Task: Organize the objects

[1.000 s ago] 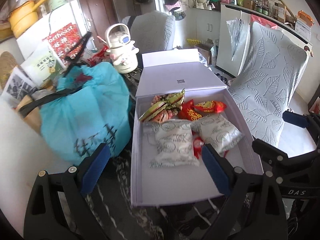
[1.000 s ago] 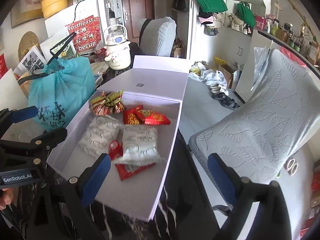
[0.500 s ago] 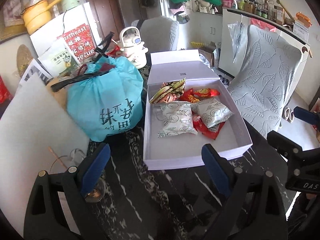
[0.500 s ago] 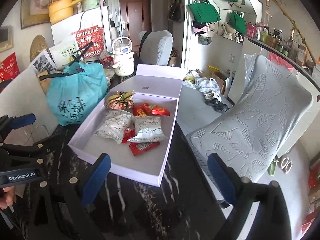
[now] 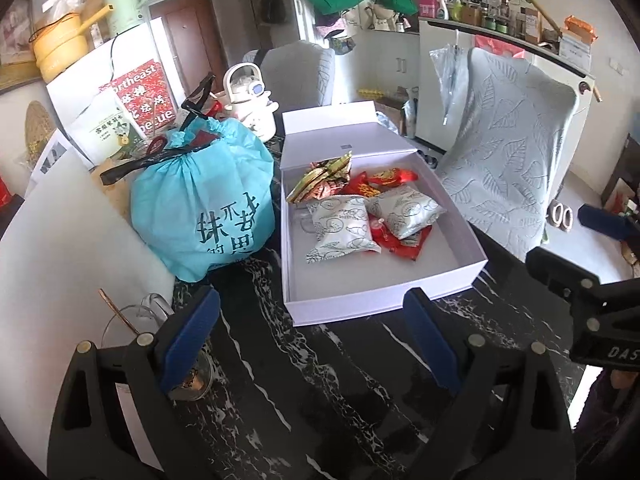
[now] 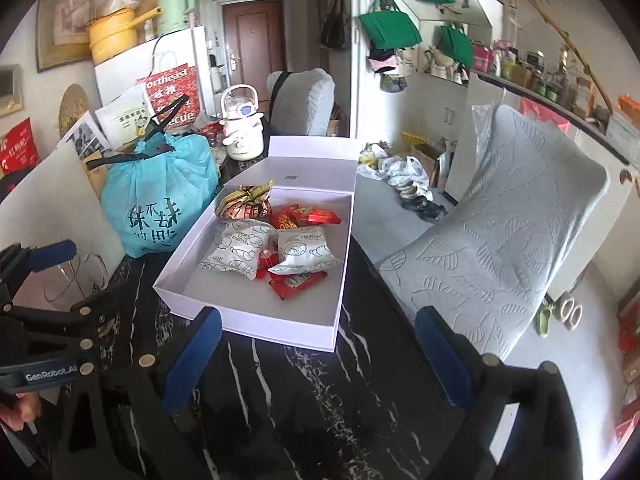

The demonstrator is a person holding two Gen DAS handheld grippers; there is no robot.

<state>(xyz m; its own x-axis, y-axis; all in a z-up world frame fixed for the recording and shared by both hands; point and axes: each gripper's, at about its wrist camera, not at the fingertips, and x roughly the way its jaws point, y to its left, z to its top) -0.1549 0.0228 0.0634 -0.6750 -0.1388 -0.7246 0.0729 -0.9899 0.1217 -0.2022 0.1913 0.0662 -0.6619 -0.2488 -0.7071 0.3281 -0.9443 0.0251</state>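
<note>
Snacks (image 5: 362,210) gathered inside white box (image 5: 380,300) on dark marble table (image 5: 320,380), lid unclosed; left gripper (image 5: 312,332) and right gripper (image 6: 316,344) both spread wide, empty, short of box; closing probably left

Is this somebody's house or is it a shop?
Most likely a lived-in home, probably a dining area. A front door, a covered chair at the marble table, and slippers on the floor all suggest it.

Bright, even daylight; soft shadows. Strong fisheye bowing, black vignette at corners. Centre sharp, edges slightly soft; mild haze up top.
</note>
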